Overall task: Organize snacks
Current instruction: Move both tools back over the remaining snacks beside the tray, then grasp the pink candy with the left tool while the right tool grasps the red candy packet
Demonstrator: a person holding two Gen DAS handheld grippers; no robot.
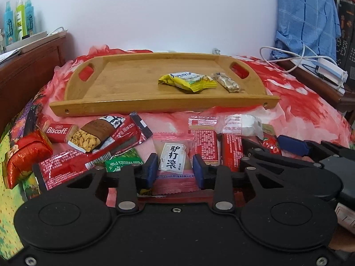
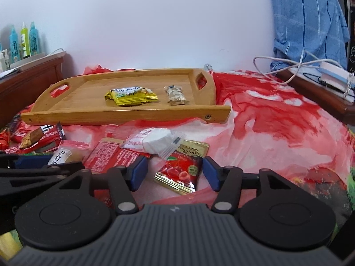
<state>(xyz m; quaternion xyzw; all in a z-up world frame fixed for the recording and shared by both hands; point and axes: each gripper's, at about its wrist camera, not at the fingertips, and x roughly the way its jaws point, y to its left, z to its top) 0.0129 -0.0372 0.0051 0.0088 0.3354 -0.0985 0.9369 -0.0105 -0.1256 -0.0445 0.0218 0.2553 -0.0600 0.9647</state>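
You have a bamboo tray point(image 1: 137, 82) of smooth, matt wood. The cherry candy sachet point(image 2: 179, 173) is glossy foil; the yellow snack packet point(image 2: 131, 96) shiny plastic film. Your gripper pads point(image 2: 138, 173) look like matt blue rubber. The bedspread point(image 2: 277, 119) is soft printed cloth.

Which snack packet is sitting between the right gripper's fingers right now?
The red cherry candy packet with gold edges lies between the open right gripper. The white round packet and the red printed packets lie beyond its fingertips.

L tongs point(image 1: 175, 168) narrow, R tongs point(image 2: 175, 173) wide, both angled down.
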